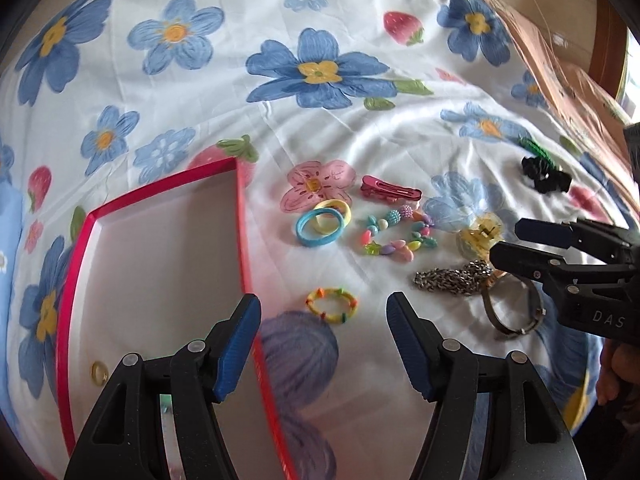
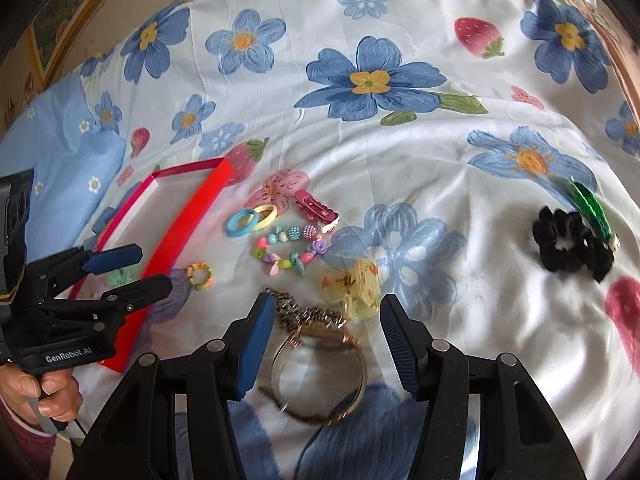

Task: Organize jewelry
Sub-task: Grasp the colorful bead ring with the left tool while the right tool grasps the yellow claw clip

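A red-rimmed white box (image 1: pixel 240 208) lies on the floral bedsheet at left; it also shows in the right wrist view (image 2: pixel 188 216). A small amber ring (image 1: pixel 99 372) lies inside it. To its right lie blue and yellow hair ties (image 1: pixel 320 224), a pink clip (image 1: pixel 390 192), a bead bracelet (image 1: pixel 396 236), a small yellow bead ring (image 1: pixel 332 306), a silver chain (image 1: pixel 452 278) and a metal bangle (image 2: pixel 320 376). My left gripper (image 1: pixel 324 344) is open above the box's right edge. My right gripper (image 2: pixel 320 344) is open, its fingers either side of the bangle.
A clear yellow claw clip (image 2: pixel 356 284) lies just beyond the bangle. A black scrunchie (image 2: pixel 568 244) and a green clip (image 2: pixel 592 208) lie at far right. A blue pillow (image 2: pixel 60 160) sits at far left. The bed's right edge meets a wooden frame (image 1: pixel 572 76).
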